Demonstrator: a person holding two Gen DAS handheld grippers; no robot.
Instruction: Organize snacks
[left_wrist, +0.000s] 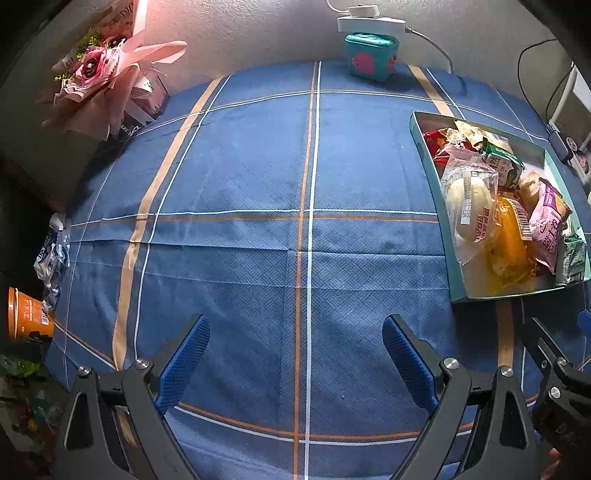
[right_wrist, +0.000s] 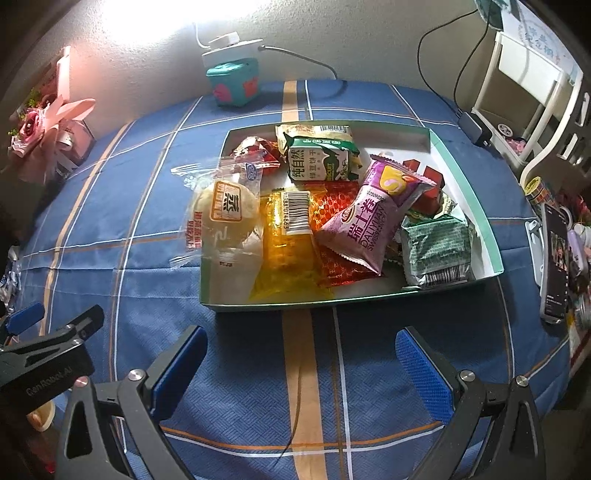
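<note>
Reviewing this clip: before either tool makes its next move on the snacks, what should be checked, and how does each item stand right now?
1. Left tool open and empty: ok, jaws wide apart over bare cloth.
2. Right tool open and empty: ok, nothing between the jaws.
3. Box flat on the blue tablecloth: ok.
4. All snacks inside the box: not ok, the bun packet hangs over the left wall.
5. Purple roll packet free to grasp: ok, it lies on top of the pile.
6. Snacks left outside the box: cannot tell; a blue-white wrapper and an orange cup sit at the cloth's left edge.
</note>
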